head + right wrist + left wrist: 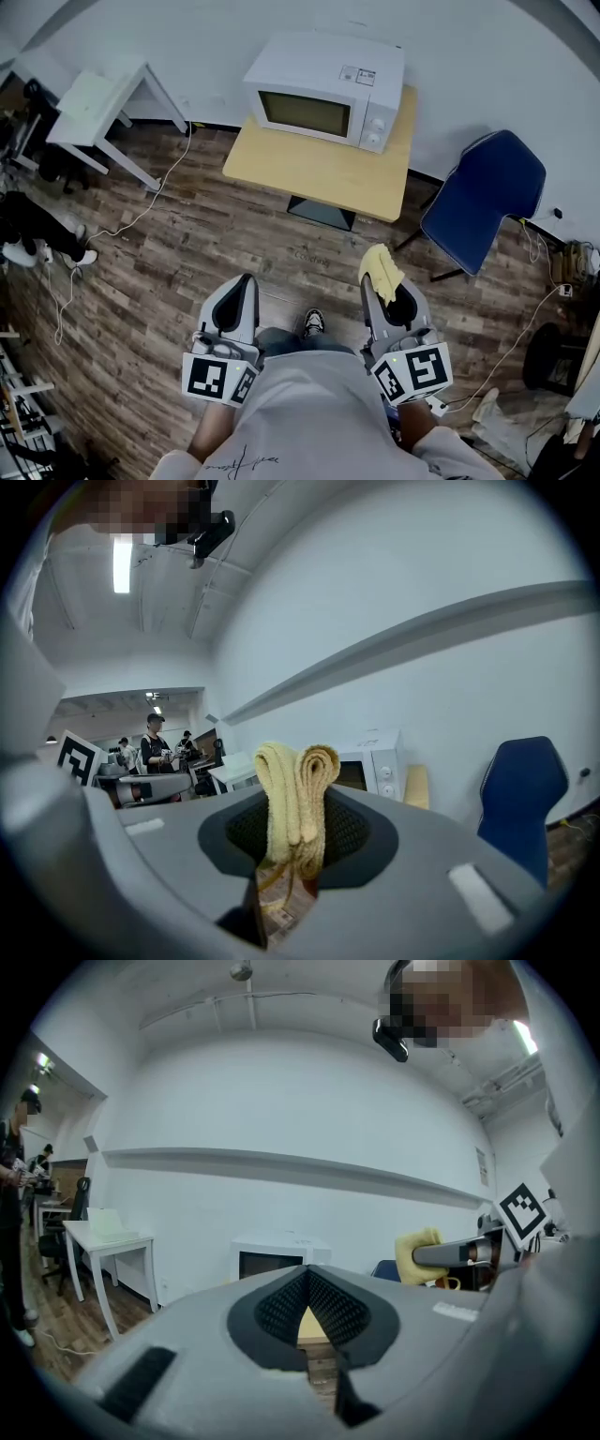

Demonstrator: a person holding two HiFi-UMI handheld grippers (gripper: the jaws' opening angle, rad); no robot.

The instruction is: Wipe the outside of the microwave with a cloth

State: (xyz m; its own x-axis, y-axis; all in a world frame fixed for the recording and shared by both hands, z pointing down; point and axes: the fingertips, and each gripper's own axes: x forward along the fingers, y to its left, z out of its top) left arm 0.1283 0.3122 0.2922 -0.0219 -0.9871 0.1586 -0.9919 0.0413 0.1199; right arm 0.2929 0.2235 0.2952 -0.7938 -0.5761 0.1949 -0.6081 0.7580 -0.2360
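My right gripper has its jaws clamped on the yellow cloth. In the right gripper view the cloth stands folded between the two dark pads, with its rolled top rising above them and a few loose threads hanging below. My left gripper holds nothing. In the left gripper view its jaws meet at the tip, and a narrow wedge of light wood shows below them.

The white microwave sits at the far side of the scene on a small light-wood table, against the white wall, with its door and knobs facing me. It is well apart from both grippers, which hang low and near my body over the wood-plank floor. A blue chair stands to the right of the table. A white desk stands to the far left, with a cable trailing across the floor beside it.
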